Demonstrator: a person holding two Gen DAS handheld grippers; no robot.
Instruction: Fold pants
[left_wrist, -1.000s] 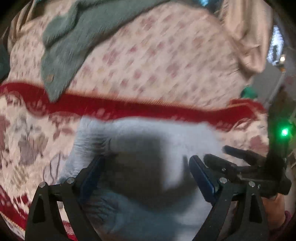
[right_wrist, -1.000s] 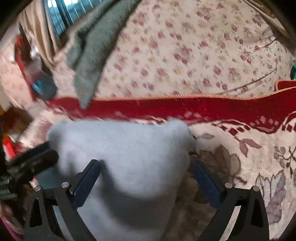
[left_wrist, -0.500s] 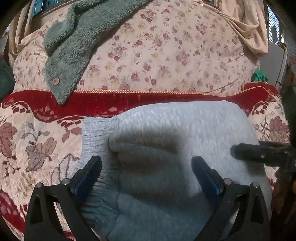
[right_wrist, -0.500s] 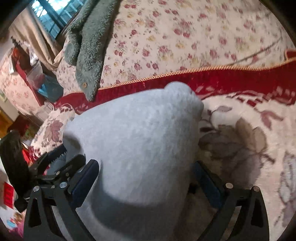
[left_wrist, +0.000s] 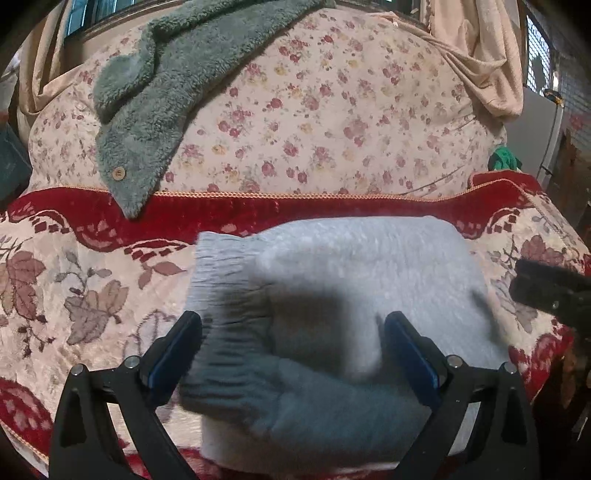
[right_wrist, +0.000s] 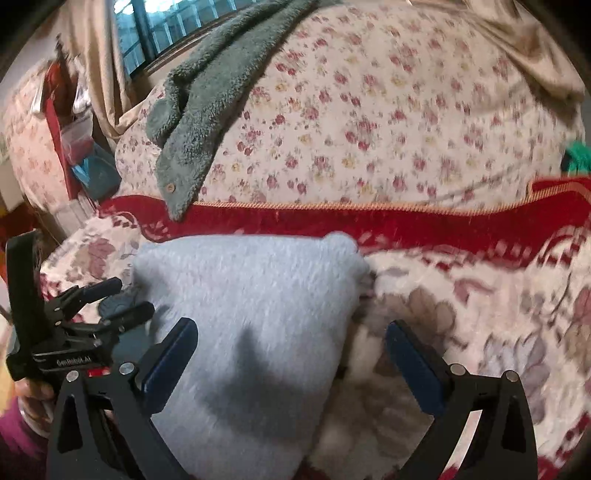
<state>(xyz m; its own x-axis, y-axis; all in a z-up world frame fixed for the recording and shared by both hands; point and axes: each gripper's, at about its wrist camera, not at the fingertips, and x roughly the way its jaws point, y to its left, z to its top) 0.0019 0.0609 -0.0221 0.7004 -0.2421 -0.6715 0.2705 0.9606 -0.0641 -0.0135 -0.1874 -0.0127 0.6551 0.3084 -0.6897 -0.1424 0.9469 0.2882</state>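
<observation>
The light grey pants (left_wrist: 354, 280) lie folded into a compact bundle on the floral sofa seat, ribbed waistband (left_wrist: 221, 295) at its left end. My left gripper (left_wrist: 291, 350) is open and empty, its jaws spread just above the near part of the bundle. In the right wrist view the same pants (right_wrist: 258, 302) lie in front, and my right gripper (right_wrist: 291, 354) is open and empty over the bundle's right edge. The left gripper (right_wrist: 107, 299) shows at the far left of that view, and the right gripper's dark body (left_wrist: 550, 291) at the right edge of the left wrist view.
A green fleece garment (left_wrist: 155, 107) with a button hangs over the floral sofa back (left_wrist: 332, 122). A red band (left_wrist: 258, 210) borders the seat cover. Beige curtains (left_wrist: 480, 55) hang behind. Clutter (right_wrist: 81, 155) stands left of the sofa.
Both grippers have pulled back slightly from the folded pants. The right wrist view has swung level, so the bundle sits lower and flatter in it. The pants lie still.
</observation>
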